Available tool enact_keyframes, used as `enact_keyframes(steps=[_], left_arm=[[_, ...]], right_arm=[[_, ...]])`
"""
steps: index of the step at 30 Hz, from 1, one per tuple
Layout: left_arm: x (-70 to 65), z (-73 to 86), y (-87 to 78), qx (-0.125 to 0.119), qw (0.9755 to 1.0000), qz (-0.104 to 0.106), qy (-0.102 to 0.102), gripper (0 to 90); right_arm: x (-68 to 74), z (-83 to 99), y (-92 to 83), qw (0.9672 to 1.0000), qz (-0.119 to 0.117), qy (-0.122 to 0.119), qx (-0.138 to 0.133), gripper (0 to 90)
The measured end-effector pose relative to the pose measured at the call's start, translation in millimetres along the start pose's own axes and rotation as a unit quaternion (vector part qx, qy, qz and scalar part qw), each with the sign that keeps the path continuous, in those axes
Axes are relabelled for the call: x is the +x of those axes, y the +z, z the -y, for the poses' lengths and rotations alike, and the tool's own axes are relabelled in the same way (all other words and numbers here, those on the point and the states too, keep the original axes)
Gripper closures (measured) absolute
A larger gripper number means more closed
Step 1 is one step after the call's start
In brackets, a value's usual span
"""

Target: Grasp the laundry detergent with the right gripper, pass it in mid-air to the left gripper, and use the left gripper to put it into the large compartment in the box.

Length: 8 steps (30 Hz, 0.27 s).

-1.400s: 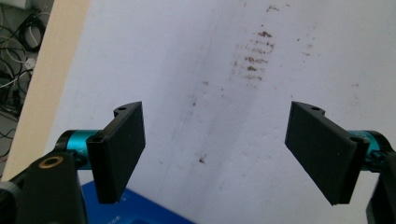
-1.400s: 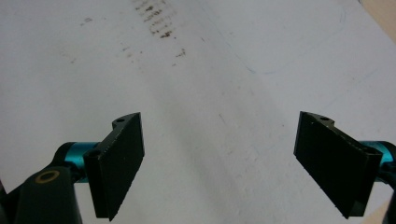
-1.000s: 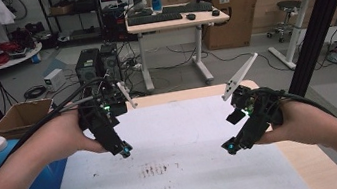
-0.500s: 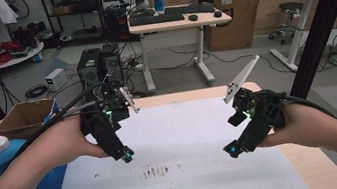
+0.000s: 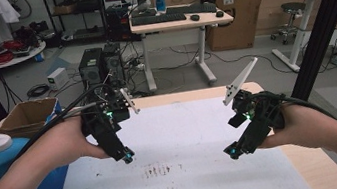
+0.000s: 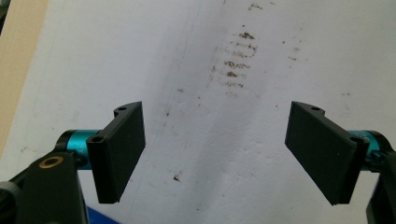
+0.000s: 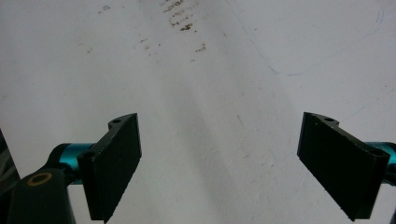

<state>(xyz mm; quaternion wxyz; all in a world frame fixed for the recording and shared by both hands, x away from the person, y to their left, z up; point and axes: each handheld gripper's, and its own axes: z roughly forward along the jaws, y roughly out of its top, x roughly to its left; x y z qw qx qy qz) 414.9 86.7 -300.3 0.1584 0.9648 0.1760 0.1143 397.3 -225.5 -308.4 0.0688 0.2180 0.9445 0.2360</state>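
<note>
The left gripper (image 5: 126, 157) hovered over the white sheet (image 5: 186, 122) toward the desk's left edge, jaws spread wide and empty. The right gripper (image 5: 230, 152) hung toward the right edge, likewise wide apart. Brown stains (image 5: 156, 169) lay between them.

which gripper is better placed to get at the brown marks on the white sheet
Left, probably. In the high view the left gripper hangs just beside the brown marks, while the right gripper sits farther off. Both are open above the white sheet.
</note>
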Motion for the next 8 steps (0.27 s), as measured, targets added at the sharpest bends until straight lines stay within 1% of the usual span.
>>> enact_keyframes(steps=[8], left_arm=[[0.6, 1.2, -1.9, -0.005, 1.0000, -0.001, -0.002, 20.4]], right_arm=[[0.4, 0.4, -1.0, 1.0000, 0.003, -0.001, 0.000, 12.9]])
